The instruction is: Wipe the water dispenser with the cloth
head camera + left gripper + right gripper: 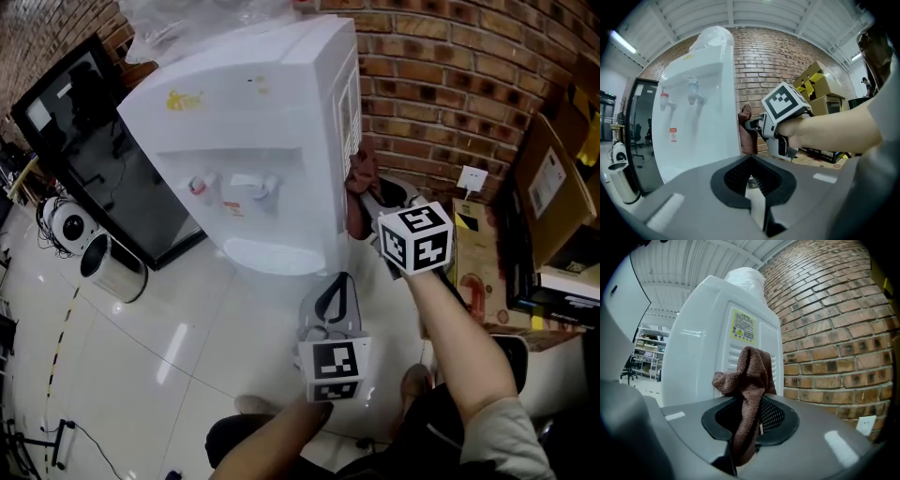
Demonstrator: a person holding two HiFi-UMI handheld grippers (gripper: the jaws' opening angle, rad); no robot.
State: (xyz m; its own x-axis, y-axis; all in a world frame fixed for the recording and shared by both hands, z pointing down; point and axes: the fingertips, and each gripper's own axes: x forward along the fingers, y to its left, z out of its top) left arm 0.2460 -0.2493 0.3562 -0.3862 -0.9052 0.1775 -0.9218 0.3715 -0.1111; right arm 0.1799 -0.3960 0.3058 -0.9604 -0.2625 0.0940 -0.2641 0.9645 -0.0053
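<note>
We see the water dispenser (pixel 272 122) standing upright on the glossy floor (pixel 187 337), close to the brick wall (pixel 441 84). It is white, with a small yellow mark near the top of its front, and below that a red tap (pixel 199 185) and a blue tap (pixel 269 188) over a shallow tray. Its side panel has vent slits and a yellow label (pixel 743 326). The cloth (pixel 751 376) is brown and fluffy, bunched, and is pinched in the right tool (pixel 743 427). Its free end rises and folds over, right at the side panel by the slits.
</note>
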